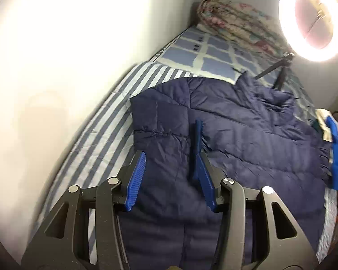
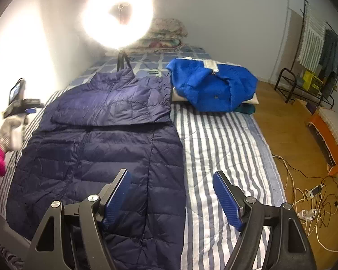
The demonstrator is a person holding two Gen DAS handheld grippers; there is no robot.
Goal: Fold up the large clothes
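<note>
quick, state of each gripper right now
left gripper: open, holding nothing, above the navy coat
right gripper: open wide, holding nothing

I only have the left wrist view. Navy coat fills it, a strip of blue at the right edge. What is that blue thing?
Observer: A bright blue jacket, bundled, on the bed beside the navy coat, seen from the right wrist.
Operator: Right tongs holding anything?
Observer: No. The right tongs are open with nothing between them, above the coat's right edge and the striped sheet.
Operator: What's past the bed on that side?
Observer: Wood floor with tangled cables and a power strip.
Operator: Who holds the left tongs?
Observer: A hand in a pale knit glove with a pink sleeve, at the coat's left side.
</note>
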